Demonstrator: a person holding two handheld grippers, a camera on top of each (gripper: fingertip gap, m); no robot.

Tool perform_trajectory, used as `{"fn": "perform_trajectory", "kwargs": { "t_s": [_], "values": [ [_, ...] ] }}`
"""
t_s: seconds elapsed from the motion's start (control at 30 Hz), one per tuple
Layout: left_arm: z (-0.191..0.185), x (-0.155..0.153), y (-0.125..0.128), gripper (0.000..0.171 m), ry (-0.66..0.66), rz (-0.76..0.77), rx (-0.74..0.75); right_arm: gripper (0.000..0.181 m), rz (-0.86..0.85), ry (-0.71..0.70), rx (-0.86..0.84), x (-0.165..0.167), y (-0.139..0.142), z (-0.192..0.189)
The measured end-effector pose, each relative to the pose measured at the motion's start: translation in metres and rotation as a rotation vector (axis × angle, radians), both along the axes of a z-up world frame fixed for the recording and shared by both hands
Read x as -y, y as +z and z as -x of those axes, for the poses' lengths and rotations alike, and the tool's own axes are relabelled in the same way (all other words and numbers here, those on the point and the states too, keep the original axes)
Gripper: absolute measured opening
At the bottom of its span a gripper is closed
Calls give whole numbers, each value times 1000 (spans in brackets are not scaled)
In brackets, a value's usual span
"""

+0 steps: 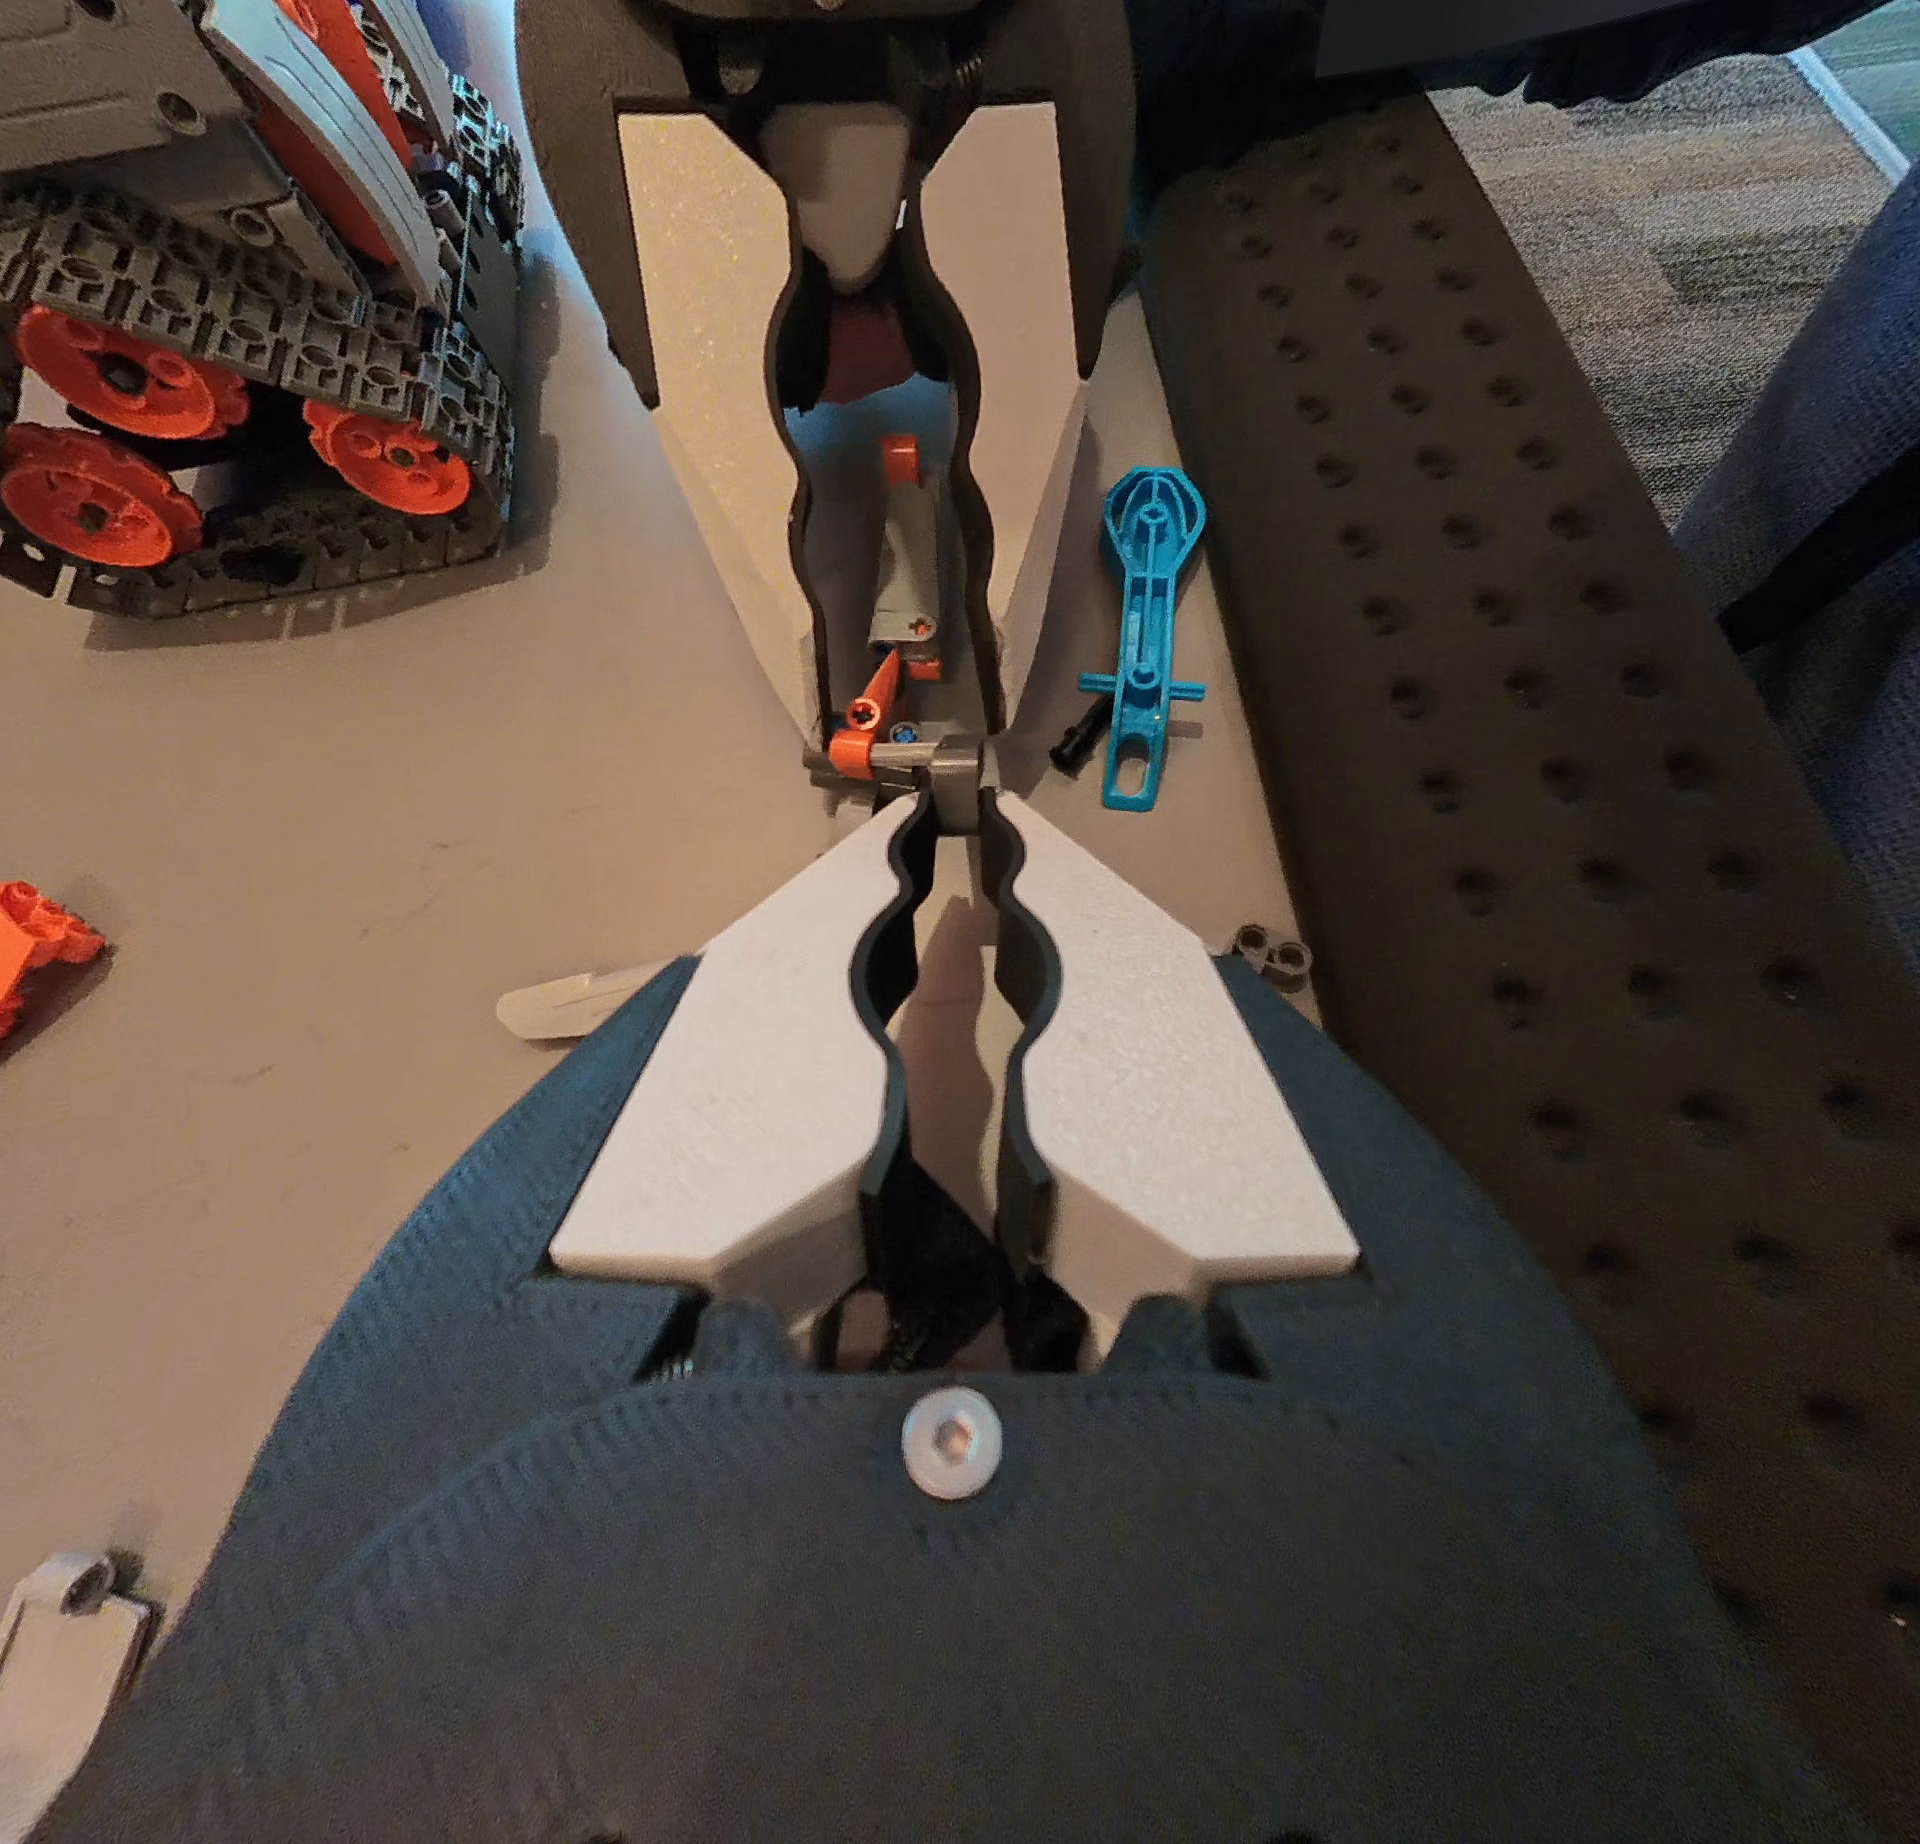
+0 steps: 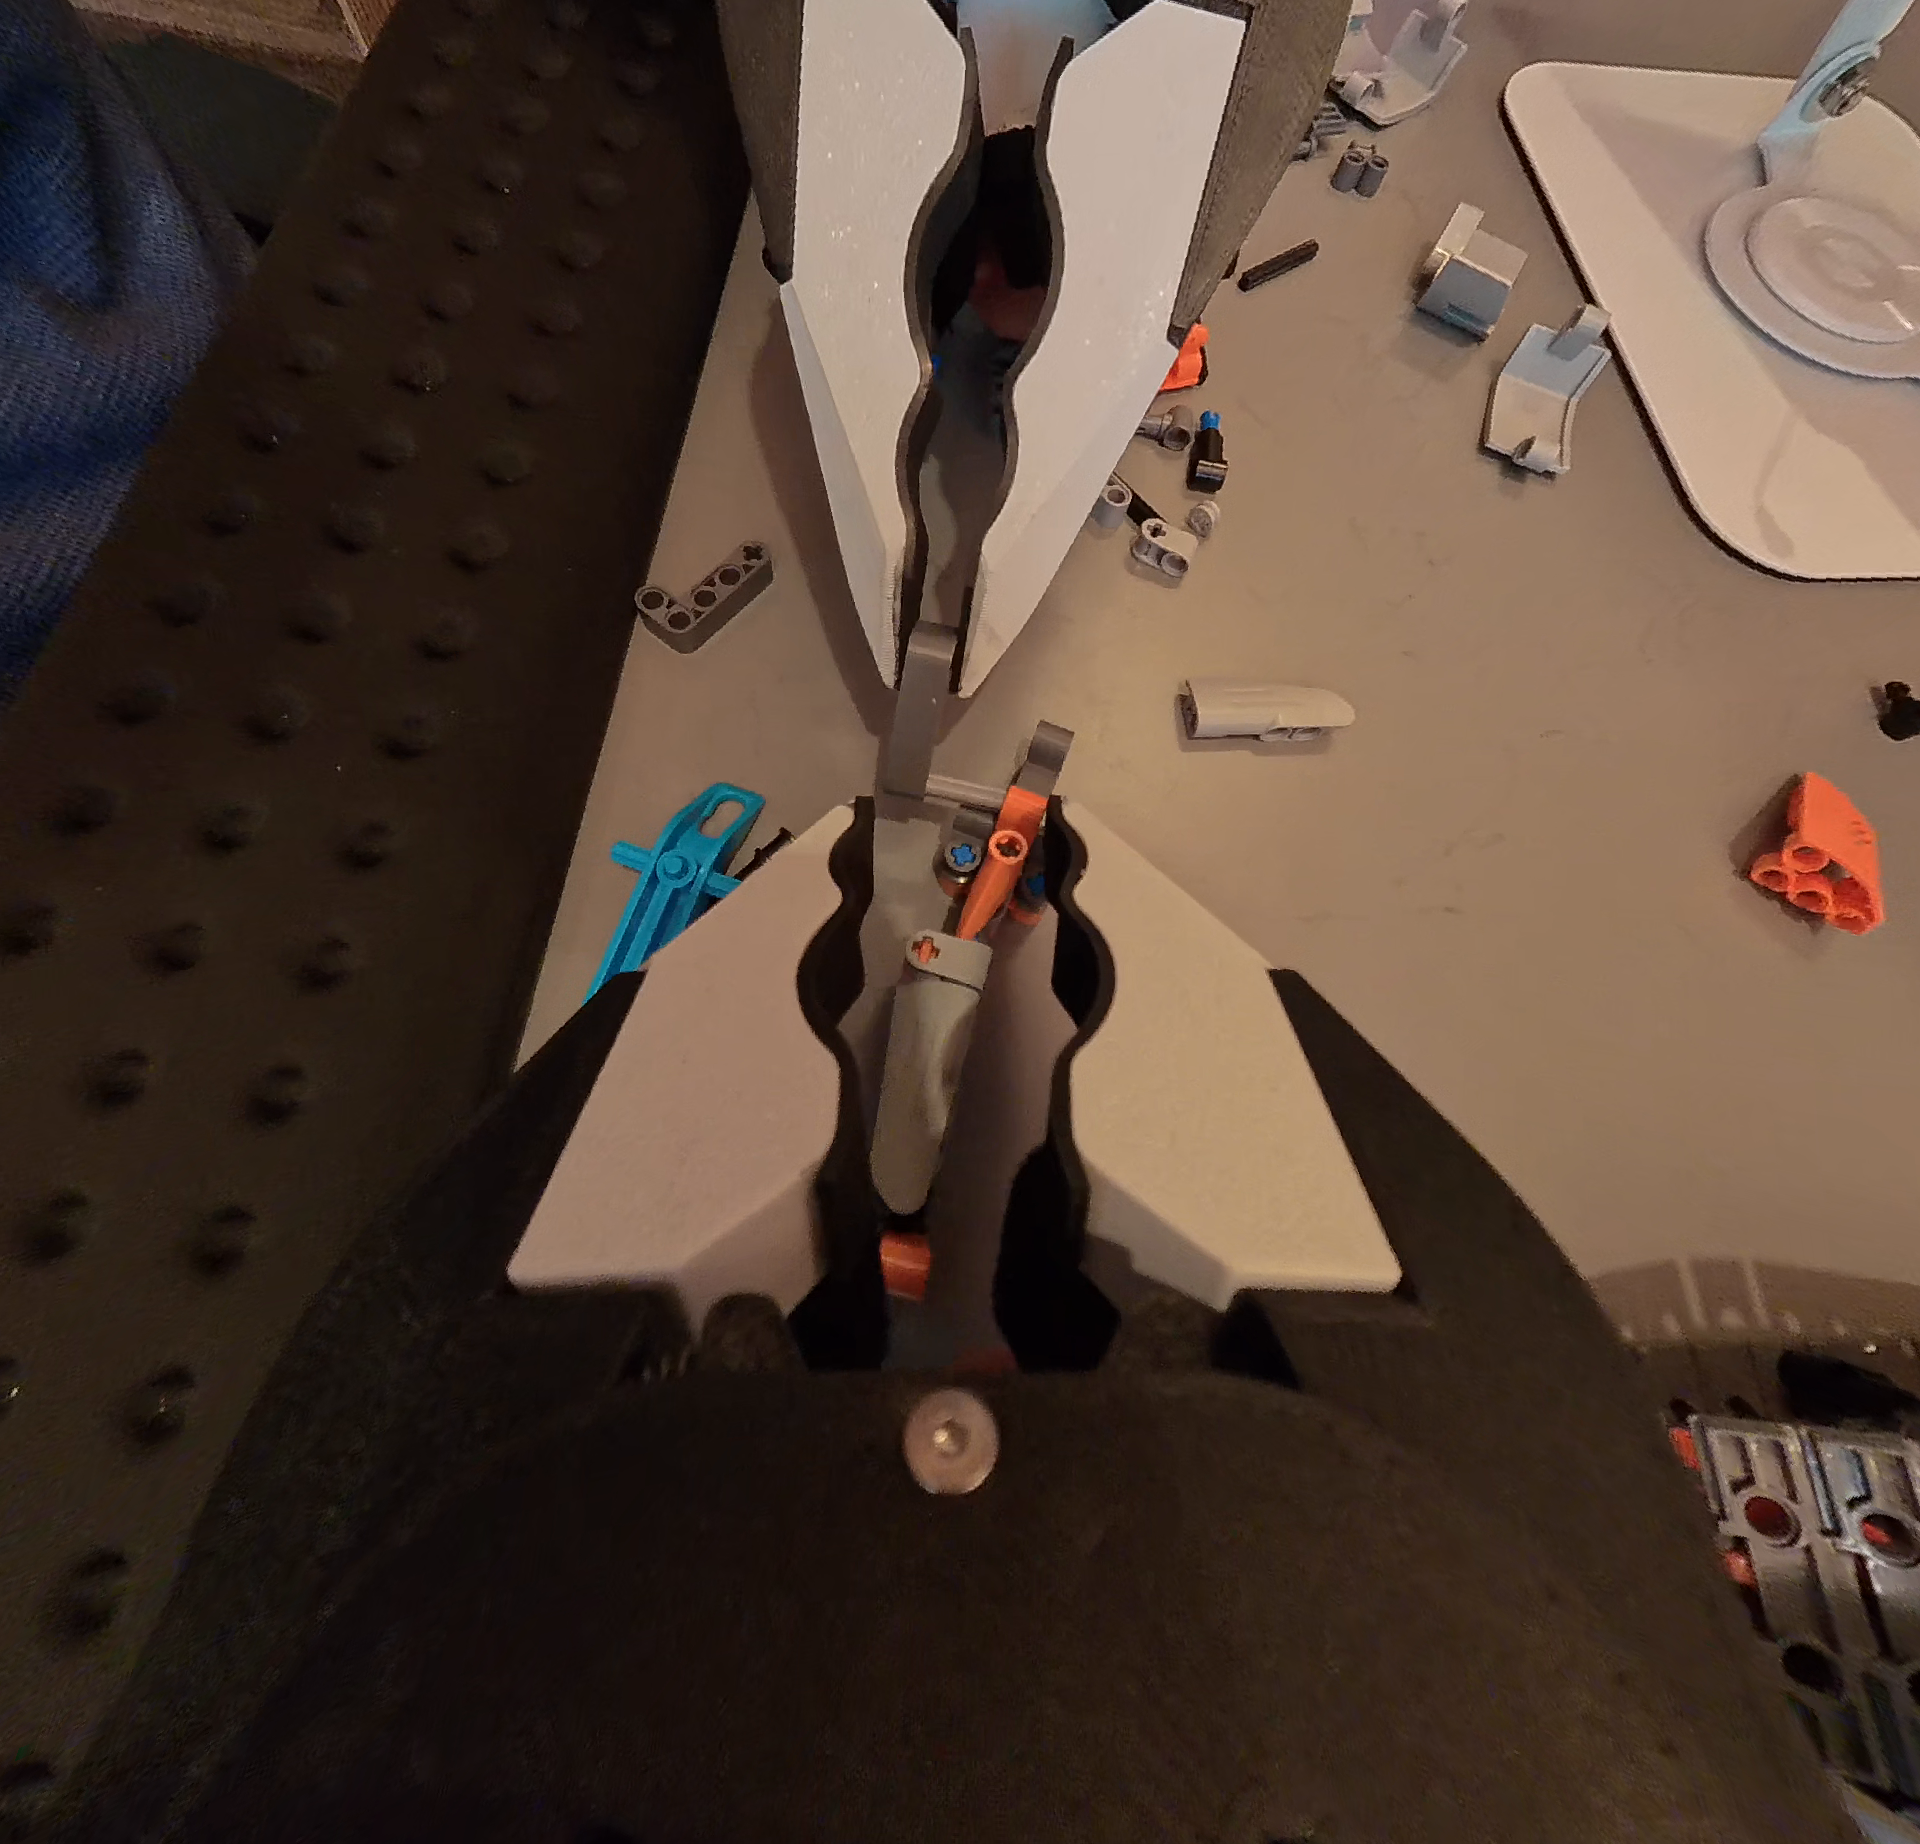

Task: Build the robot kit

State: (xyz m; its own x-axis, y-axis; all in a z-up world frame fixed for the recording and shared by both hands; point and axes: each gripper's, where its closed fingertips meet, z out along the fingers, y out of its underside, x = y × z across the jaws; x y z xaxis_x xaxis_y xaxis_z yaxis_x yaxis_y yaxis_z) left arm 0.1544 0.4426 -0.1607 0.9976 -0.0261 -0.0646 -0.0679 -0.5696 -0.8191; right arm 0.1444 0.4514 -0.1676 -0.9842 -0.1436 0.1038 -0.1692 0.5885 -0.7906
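My two grippers meet tip to tip over a grey table (image 1: 364, 859). My left gripper (image 1: 956, 818) is shut on a small grey beam (image 1: 956, 771), which also shows in the right wrist view (image 2: 920, 724). My right gripper (image 2: 956, 818) is shut on a grey and orange brick assembly (image 2: 925, 1046) that lies lengthwise between its fingers. In the left wrist view the right gripper (image 1: 914, 740) comes in from the top with that assembly (image 1: 909, 568). The grey beam touches the front end of the assembly by an orange connector (image 2: 1003, 859).
A tracked brick vehicle with orange wheels (image 1: 239, 340) stands at the far left. A blue lever tool (image 1: 1143, 641) lies beside a black studded mat (image 1: 1507, 651). An orange brick (image 2: 1818, 859), a grey panel (image 2: 1262, 711), an L-shaped beam (image 2: 707, 594) and a white stand base (image 2: 1662, 340) lie around. My left and right fingertips are right by each other.
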Motion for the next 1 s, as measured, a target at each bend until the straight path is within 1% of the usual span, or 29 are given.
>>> {"fn": "perform_trajectory", "kwargs": {
  "t_s": [0.23, 0.47, 0.77, 1.0],
  "values": [
    [2, 0, -1, 6, -26, 40, -43, 29, 4, -4, 0, 1, 0, 1],
    [2, 0, -1, 6, -22, 54, -51, 29, 15, -6, 18, 1, 0, 1],
    [3, 1, 0, 6, 27, 135, -62, 29, 10, -16, 8, 1, 0, 2],
    [2, 0, -3, 6, 46, 113, 2, 29, 17, -22, 13, 1, 0, 2]
  ]
}}
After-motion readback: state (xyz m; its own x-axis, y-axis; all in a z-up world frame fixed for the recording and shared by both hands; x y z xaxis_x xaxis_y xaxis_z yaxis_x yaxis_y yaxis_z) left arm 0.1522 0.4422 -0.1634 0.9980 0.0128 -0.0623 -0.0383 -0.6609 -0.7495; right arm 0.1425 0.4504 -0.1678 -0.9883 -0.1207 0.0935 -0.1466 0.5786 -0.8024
